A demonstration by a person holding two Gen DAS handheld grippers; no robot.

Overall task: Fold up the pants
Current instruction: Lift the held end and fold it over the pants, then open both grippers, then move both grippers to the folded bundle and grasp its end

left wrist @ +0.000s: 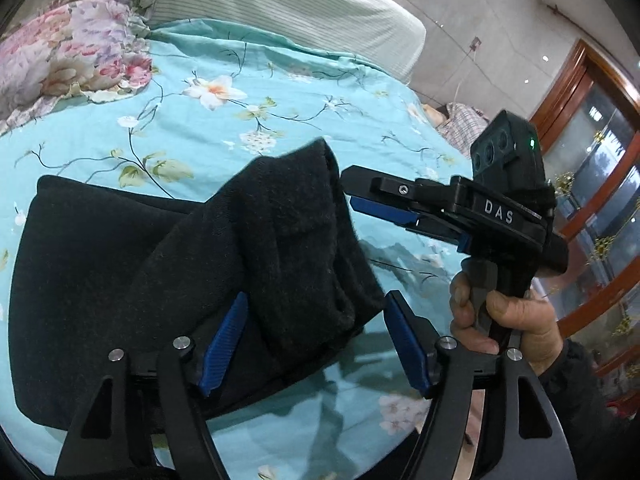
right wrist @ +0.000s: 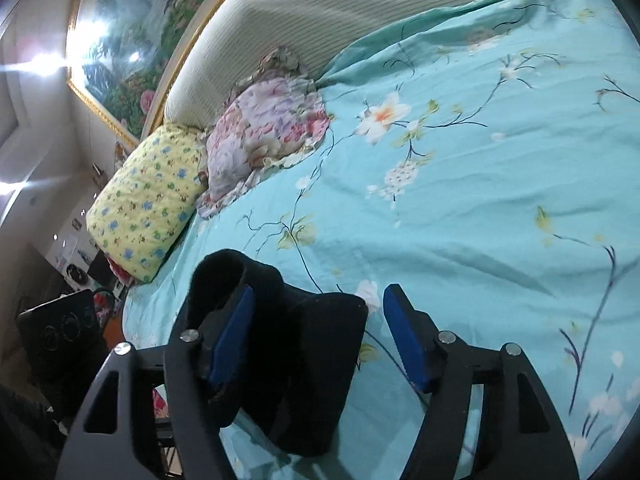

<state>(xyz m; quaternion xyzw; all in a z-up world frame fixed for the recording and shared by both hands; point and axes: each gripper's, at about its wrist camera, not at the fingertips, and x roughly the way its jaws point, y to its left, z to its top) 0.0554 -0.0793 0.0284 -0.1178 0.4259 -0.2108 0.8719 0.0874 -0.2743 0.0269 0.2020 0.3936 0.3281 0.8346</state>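
Turquoise floral bedding [left wrist: 256, 128] serves as the work surface, with patterned pillows at the headboard. Black knitted fabric pants [left wrist: 120, 280] are seen lying on it, doubled over, apparently just laid down as a fold. Both the left gripper [left wrist: 316, 344] and the right gripper [right wrist: 316, 340] are found with jaws apart, cloth between the blue pads but not pinched. "DAS" is legible on the right gripper body in the left wrist view.
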